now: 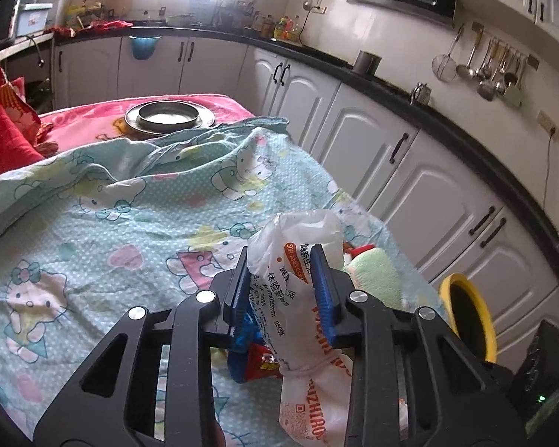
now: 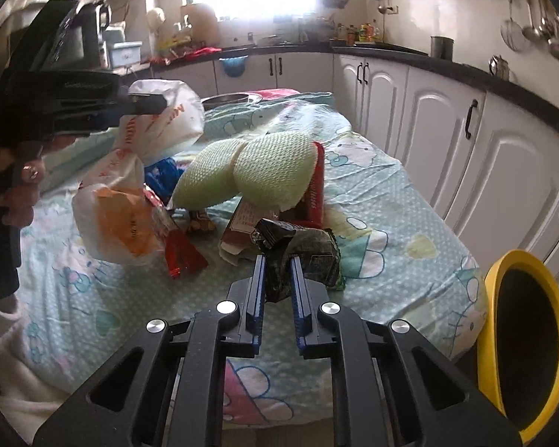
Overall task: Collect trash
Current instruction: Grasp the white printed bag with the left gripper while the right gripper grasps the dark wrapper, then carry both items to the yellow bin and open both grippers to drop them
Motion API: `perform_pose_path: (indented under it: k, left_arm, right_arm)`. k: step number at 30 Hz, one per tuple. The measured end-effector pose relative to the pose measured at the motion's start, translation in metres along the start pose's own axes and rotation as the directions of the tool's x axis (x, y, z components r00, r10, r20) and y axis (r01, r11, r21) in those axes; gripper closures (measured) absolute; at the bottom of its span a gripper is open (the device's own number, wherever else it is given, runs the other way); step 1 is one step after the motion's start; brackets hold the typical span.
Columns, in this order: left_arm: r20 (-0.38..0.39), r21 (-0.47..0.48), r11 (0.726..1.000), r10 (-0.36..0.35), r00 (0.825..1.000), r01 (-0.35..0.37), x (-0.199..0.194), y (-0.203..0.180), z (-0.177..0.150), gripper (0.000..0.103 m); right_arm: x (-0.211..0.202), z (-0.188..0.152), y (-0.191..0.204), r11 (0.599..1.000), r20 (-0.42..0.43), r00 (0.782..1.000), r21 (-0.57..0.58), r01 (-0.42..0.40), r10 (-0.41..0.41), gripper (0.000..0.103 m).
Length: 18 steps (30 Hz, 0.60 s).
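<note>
Left tongs (image 1: 283, 257) pinch white bag (image 1: 298, 231); right tongs (image 2: 277, 264) pinch dark wrapper (image 2: 309, 249).

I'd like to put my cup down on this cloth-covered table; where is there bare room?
The wide stretch of blue cartoon cloth left of the white plastic bag, before the metal dish, is bare. It is crowded around the green mesh pads and the wrappers, towards the yellow bin.

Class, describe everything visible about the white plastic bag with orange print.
The white plastic bag is thin, crinkled film with orange lettering and a QR code. The left gripper pinches it mid-length between blue pads, lifting it above the cartoon-print cloth; its upper end puffs out, its lower end hangs beside red and blue wrappers.
</note>
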State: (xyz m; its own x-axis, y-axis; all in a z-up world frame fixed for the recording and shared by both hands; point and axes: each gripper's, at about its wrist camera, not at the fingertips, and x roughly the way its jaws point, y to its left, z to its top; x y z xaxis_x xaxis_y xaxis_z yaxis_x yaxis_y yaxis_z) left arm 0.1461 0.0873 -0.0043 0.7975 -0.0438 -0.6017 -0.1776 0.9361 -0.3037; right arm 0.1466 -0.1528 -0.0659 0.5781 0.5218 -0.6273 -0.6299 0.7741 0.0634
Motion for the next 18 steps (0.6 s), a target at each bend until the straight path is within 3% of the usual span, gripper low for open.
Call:
perform_pose_path:
  k: [11,18]
  left_arm:
    - [0.102,-0.005,1.0,-0.007,0.995,0.008,-0.036,-0.008,0.011,0.079]
    - [0.152,0.041,0.999,-0.035,0.988,0.029,-0.049,-0.034,0.013,0.079]
  right_arm:
    - [-0.033,0.002,-0.011,0.998,0.047,0.999,0.053,-0.016,0.013,0.091]
    - [-0.06,0.004,-0.025,0.997,0.088,0.996,0.079,0.002,-0.009,0.091]
